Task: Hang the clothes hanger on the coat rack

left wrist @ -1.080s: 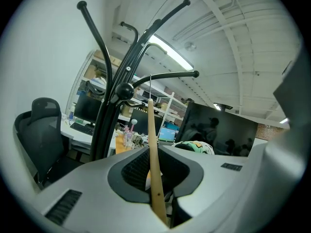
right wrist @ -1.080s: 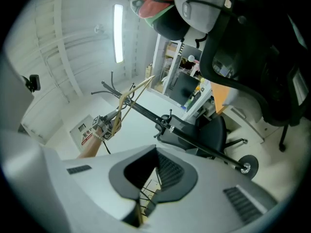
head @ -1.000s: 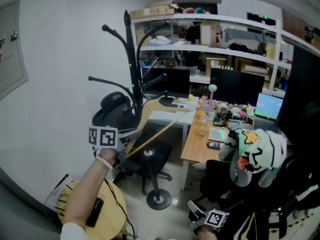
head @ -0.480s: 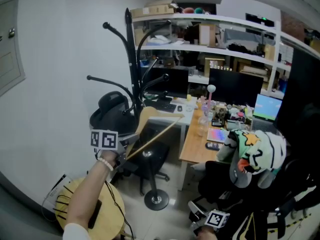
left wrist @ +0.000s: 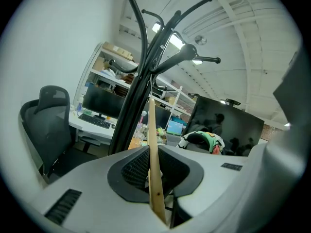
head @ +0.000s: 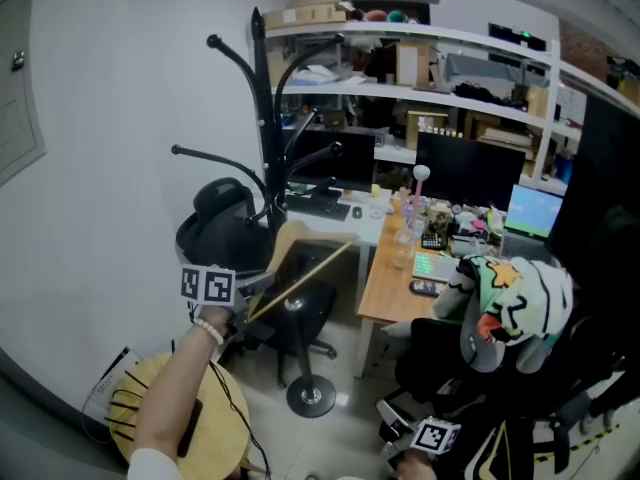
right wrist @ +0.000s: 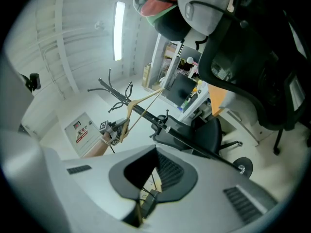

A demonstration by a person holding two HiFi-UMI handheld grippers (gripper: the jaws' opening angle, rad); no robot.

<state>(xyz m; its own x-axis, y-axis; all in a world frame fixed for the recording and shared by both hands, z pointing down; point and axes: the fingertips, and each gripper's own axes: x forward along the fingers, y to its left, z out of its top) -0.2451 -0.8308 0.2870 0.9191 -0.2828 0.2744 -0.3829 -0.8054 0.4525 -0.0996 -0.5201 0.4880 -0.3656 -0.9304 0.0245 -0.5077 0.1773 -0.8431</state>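
A pale wooden clothes hanger [head: 300, 280] slants up to the right, and my left gripper [head: 243, 308] is shut on its lower end. Just behind it stands the black coat rack [head: 262, 118], whose curved arms spread up and to the left. The hanger is not on any arm. In the left gripper view the hanger [left wrist: 153, 154] rises edge-on from between the jaws, in front of the rack's pole [left wrist: 141, 81]. My right gripper [head: 415, 438] is low at the bottom edge, shut with nothing in it. The right gripper view shows the hanger [right wrist: 141, 101] far off.
A black office chair [head: 225, 218] stands at the rack's foot, and a round wooden stool [head: 170, 418] is below my left arm. To the right are a cluttered desk [head: 400, 278] with monitors, shelves [head: 420, 68], and a chair with a colourful plush [head: 505, 303].
My left gripper has sunk a little with the hanger still in it. The right gripper has not moved.
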